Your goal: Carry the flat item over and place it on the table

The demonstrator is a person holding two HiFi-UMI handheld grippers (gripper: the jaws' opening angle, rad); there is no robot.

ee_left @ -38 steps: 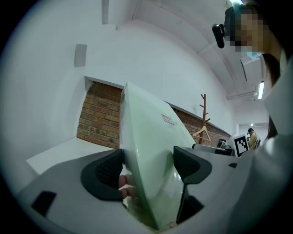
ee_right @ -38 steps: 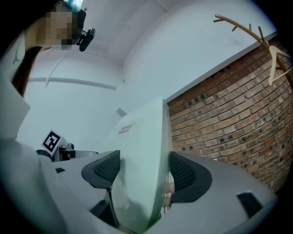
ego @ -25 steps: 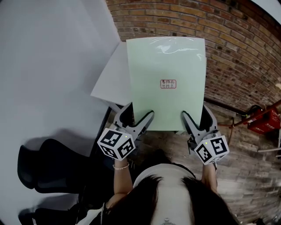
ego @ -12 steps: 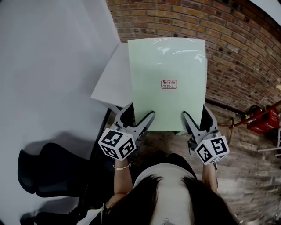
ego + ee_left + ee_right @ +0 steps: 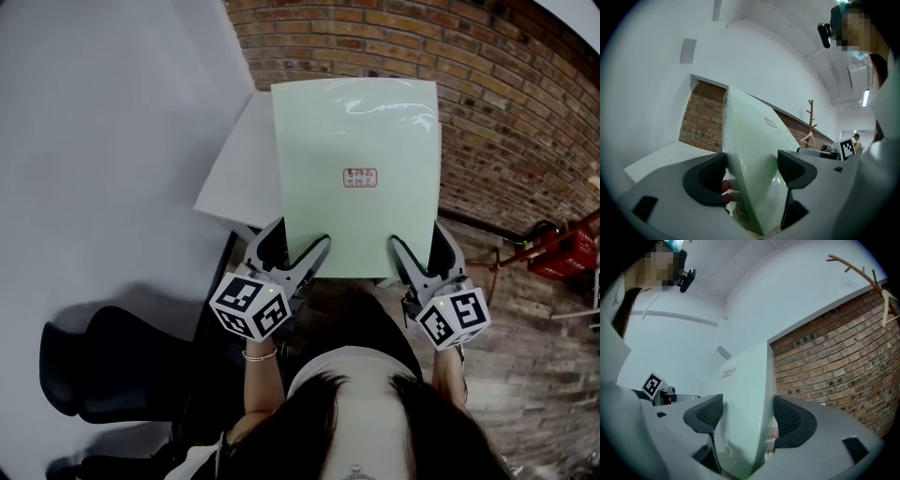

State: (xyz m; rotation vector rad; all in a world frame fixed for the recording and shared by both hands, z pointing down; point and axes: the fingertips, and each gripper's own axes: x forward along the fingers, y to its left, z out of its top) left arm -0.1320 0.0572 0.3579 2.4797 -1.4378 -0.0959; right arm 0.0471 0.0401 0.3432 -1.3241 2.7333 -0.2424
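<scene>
Both tongs are clenched on one thing: the left tongs (image 5: 292,246) and the right tongs (image 5: 424,248) each grip the near edge of a pale green, glossy flat sheet (image 5: 356,112), one close to each near corner. In the left gripper view we see the sheet edge-on, pinched between the two dark ribbed pads of the left tongs (image 5: 750,171), and the right gripper view shows the same for the right tongs (image 5: 743,416). Near the sheet's middle sits a small white rectangular label with red print (image 5: 360,178). The print runs in two short lines, but it is too small for us to read, and the gripper views show it only as a slanted patch. We hold the tongs side by side, jaws pointing away from the body, with the black-and-white marker cubes (image 5: 249,307) (image 5: 453,318) nearest the chest. Both forearms reach forward and roughly parallel, and a thin bracelet (image 5: 258,355) circles the left wrist. From the head view the sheet stretches away from us, its far left part lying over the corner of a white surface (image 5: 234,169). We cannot tell whether it touches that surface. A red brick wall (image 5: 497,103) rises beyond and to the right, and a black chair (image 5: 98,361) stands at lower left.
</scene>
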